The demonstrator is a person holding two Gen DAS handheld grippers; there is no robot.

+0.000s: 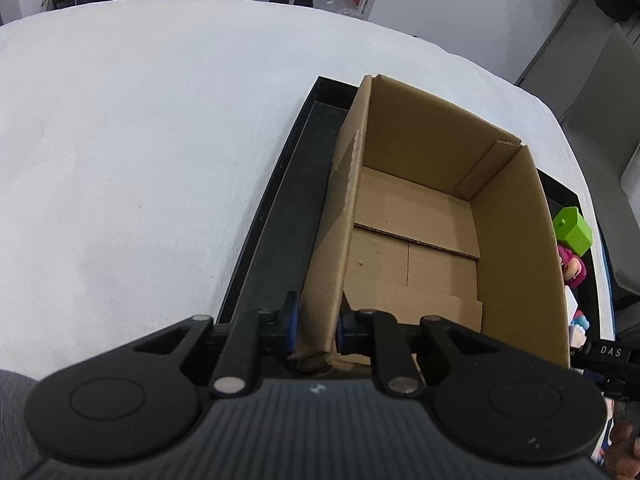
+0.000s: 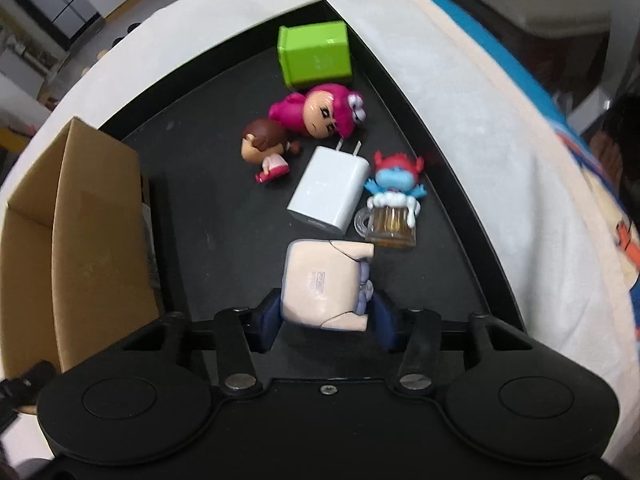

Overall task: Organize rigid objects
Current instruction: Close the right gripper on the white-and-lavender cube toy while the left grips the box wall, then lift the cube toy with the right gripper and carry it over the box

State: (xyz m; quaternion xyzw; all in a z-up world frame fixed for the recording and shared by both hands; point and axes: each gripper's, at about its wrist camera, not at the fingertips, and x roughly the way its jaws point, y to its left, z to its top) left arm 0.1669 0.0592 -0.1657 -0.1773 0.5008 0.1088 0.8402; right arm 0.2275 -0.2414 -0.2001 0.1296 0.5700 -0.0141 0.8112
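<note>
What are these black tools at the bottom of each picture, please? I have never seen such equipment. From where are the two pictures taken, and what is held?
There is no robot: a person holds a two-finger gripper in each hand, and a wide-angle camera on each gripper looks along its fingers.

Left camera view: the left gripper is shut on the near wall of an empty cardboard box, which stands in a black tray on a white cloth.

Right camera view: the right gripper is closed around a beige toy. Beyond it in the tray lie a white charger, a blue figure with a mug, two dolls and a green box.
</note>
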